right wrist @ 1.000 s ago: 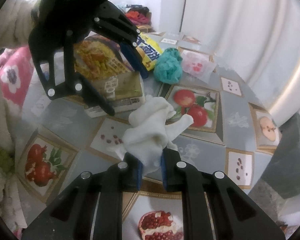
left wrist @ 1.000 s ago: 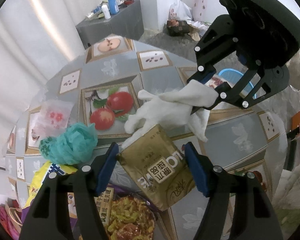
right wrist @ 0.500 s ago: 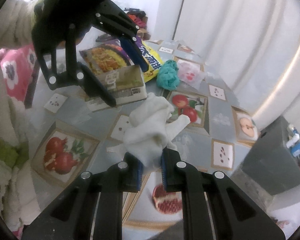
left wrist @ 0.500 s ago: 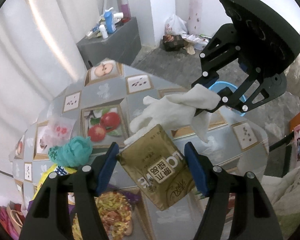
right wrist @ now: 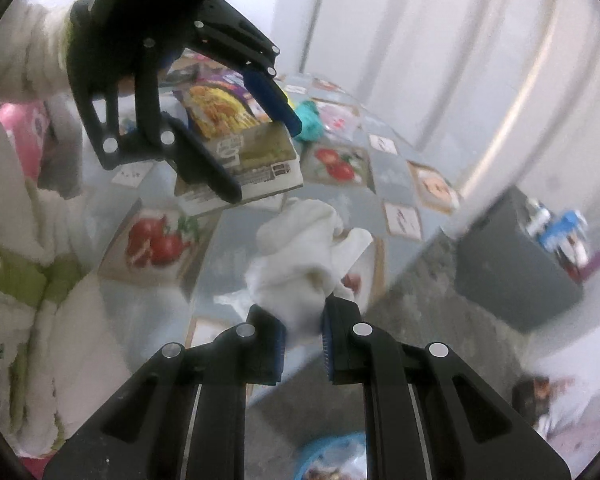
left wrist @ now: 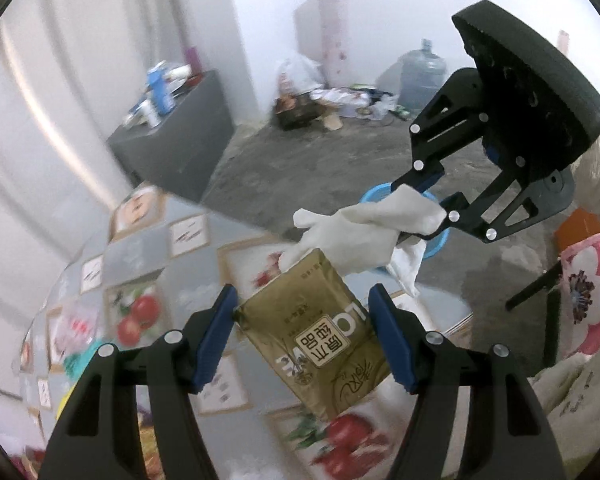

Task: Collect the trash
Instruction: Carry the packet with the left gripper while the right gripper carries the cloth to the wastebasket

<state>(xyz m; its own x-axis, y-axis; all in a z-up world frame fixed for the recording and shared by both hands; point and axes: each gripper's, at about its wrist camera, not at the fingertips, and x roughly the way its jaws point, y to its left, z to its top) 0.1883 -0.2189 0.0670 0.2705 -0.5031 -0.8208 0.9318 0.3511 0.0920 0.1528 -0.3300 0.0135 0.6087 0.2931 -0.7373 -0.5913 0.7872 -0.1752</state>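
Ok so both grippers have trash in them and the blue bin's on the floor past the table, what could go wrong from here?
1. The right gripper pinches only one end of the white tissue; the loose rest could tear or slip out before the blue bin.
2. The left gripper grips the gold packet just by its edges, so it might buckle and drop onto the table.
3. The grippers are close together and may collide.

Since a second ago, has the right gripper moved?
Yes. The right gripper, clamping the white tissue, has pulled back off the table edge toward the blue bin.
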